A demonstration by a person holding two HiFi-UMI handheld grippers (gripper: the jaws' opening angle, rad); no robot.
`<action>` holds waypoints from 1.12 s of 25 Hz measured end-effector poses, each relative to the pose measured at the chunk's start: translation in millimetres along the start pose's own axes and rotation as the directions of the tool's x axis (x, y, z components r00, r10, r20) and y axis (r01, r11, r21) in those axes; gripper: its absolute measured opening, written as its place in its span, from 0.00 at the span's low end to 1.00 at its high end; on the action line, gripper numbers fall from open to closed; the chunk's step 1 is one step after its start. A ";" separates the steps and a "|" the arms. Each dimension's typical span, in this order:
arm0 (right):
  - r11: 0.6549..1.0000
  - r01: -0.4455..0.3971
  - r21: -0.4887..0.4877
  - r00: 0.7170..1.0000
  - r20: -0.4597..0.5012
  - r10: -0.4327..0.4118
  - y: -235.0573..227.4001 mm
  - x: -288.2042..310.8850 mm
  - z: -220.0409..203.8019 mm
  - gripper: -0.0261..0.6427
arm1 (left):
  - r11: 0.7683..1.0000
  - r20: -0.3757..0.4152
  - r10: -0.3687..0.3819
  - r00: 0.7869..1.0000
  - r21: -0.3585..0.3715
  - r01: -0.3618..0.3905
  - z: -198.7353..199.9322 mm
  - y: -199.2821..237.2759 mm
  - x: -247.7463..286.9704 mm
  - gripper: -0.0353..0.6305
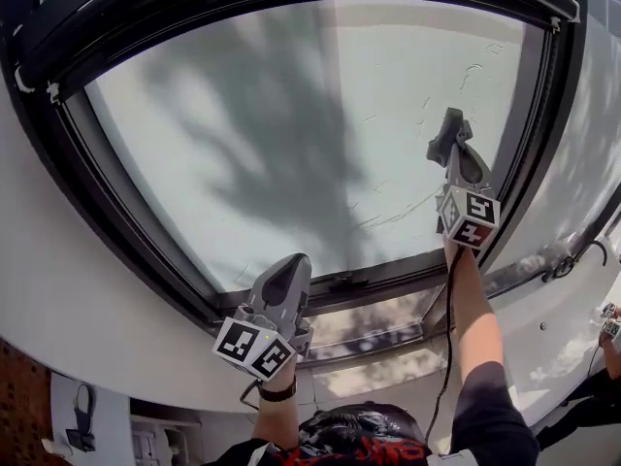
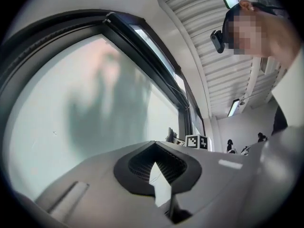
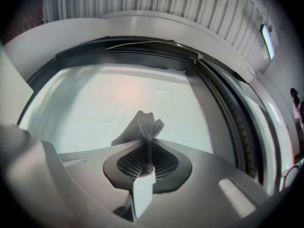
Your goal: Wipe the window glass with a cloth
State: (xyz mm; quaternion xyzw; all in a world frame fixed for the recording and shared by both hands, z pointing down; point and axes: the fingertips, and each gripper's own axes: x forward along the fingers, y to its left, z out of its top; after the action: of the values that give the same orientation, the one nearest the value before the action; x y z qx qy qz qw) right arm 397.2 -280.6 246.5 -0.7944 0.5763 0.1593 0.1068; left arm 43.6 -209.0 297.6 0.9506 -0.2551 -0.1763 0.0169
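Observation:
The frosted window glass [image 1: 291,134] fills the head view inside a black frame [image 1: 126,231]. My right gripper [image 1: 454,149] is raised to the glass's right part and is shut on a grey cloth [image 1: 449,124], whose bunched folds press against the pane. In the right gripper view the cloth [image 3: 142,126] fans out from the closed jaws of the right gripper [image 3: 149,139]. My left gripper [image 1: 296,262] hangs lower, near the bottom frame rail, shut with nothing in it. In its own view the left gripper [image 2: 154,144] points along the glass [image 2: 85,113].
Thin streaks [image 1: 398,212] mark the glass below the cloth. A narrow lower pane [image 1: 378,323] sits under the bottom rail. A latch and cable [image 1: 572,258] hang on the right frame. Another person's hand with a gripper [image 1: 609,326] shows at the far right.

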 end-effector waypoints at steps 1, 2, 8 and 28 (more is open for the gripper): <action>0.999 0.048 -0.015 0.999 -0.017 -0.048 -27.9 1.1 -2.5 0.08 | 1.000 -0.002 -0.009 1.000 -0.001 0.009 -1.9 -4.7 4.6 0.04; 0.994 0.111 -0.025 0.993 -0.033 -0.111 -56.1 0.8 -4.9 0.08 | 1.000 -0.003 -0.012 1.000 -0.004 0.012 -3.6 -7.3 7.9 0.04; 0.978 0.202 0.049 0.979 -0.037 -0.200 -95.2 3.5 -22.8 0.08 | 1.000 -0.001 0.025 1.000 0.003 -0.025 -5.6 -9.1 13.6 0.04; 0.304 -0.903 0.305 0.371 0.189 0.909 595.4 -143.4 5.6 0.08 | 0.865 0.165 0.470 0.867 0.112 -0.490 84.6 88.4 -180.4 0.04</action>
State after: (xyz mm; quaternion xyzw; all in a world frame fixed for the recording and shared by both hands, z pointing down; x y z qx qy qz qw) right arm -209.8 -338.5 303.7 -0.3003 0.9410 0.0763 0.1362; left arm -173.6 -192.4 288.0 0.8419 -0.4968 -0.2090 -0.0282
